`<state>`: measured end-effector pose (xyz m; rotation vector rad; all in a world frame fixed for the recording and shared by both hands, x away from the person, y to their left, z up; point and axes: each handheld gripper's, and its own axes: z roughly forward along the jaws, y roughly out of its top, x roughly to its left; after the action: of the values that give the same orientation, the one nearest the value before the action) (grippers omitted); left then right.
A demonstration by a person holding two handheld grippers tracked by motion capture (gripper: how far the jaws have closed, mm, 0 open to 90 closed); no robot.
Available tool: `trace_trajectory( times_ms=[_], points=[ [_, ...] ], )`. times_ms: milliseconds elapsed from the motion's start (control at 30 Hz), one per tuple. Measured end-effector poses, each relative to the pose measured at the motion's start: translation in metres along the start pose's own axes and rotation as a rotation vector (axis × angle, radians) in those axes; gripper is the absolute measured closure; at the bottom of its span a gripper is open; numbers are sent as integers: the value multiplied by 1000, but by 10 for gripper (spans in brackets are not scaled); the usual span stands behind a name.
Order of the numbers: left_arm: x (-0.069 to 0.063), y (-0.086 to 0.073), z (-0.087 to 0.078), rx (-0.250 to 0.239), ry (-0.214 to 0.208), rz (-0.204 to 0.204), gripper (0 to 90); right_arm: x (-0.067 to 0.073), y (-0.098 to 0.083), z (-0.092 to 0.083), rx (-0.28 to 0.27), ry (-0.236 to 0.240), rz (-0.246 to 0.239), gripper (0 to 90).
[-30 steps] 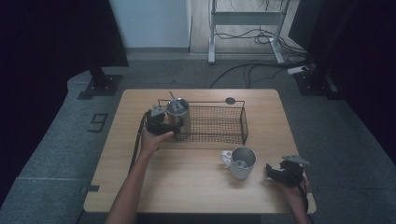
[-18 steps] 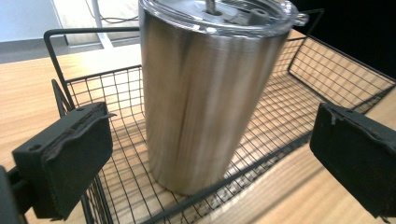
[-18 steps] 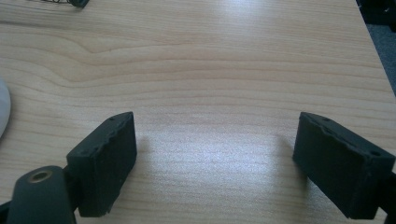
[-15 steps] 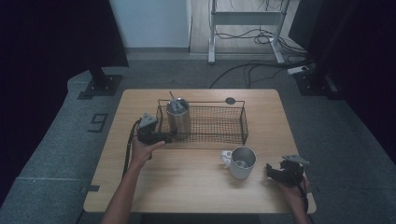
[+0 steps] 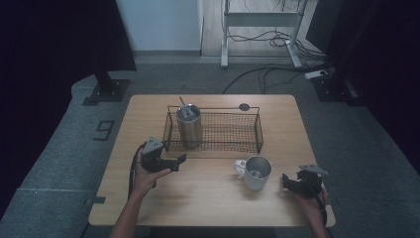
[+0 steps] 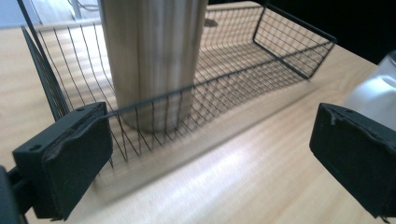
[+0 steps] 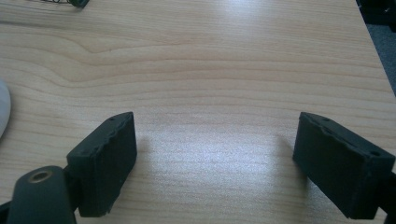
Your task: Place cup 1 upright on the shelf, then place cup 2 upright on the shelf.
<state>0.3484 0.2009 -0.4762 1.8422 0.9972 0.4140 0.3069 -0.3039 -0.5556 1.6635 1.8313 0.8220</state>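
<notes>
Wooden table [image 5: 148, 198] carries a wire basket [image 5: 233, 144] with a steel tumbler [image 5: 189, 126] upright in its left end. Mug [image 5: 256, 172] stands in front of the basket, near the right gripper [image 5: 292, 183]. Left gripper [image 5: 173, 163] sits just outside the basket, before the tumbler. Both grippers' jaws stand apart, holding nothing.

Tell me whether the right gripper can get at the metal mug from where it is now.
Probably yes. The mug stands outside the wire basket on bare table, beside the right gripper, with nothing between them, and its fingers are apart and empty.
</notes>
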Motion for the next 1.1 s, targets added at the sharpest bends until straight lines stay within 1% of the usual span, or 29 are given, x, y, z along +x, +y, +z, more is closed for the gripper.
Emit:
trace_trajectory(
  times_ms=[167, 333, 433, 500, 567, 633, 867, 933, 1033, 1100],
  points=[
    [-4, -18, -7, 25, -20, -11, 5, 0, 0, 0, 0, 0, 0, 132],
    [-6, -34, -10, 49, -17, -21, 12, 0, 0, 0, 0, 0, 0, 132],
    [-6, -41, -7, 72, -18, -23, 23, 0, 0, 0, -1, -1, 0, 132],
    [-7, -44, -5, 97, -1, -6, 26, 0, 0, 0, 0, -1, 0, 132],
    [-9, -45, -4, 101, -11, -7, 32, 0, 0, 0, 0, 0, 0, 132],
    [-10, -46, -2, 106, -12, -3, 33, 0, 0, 0, 0, 0, 0, 132],
    [-10, -48, -3, 100, -7, -12, 38, 0, 0, 0, 0, -1, 0, 131],
    [-10, -49, -4, 99, -9, -14, 39, 0, 0, -1, 0, -7, 6, 135],
    [-9, -50, -7, 92, -19, -24, 45, -1, -2, -3, -17, -6, 17, 136],
    [-9, -51, -8, 87, -16, -28, 52, -3, -3, -6, -32, -12, 16, 137]
  ],
)
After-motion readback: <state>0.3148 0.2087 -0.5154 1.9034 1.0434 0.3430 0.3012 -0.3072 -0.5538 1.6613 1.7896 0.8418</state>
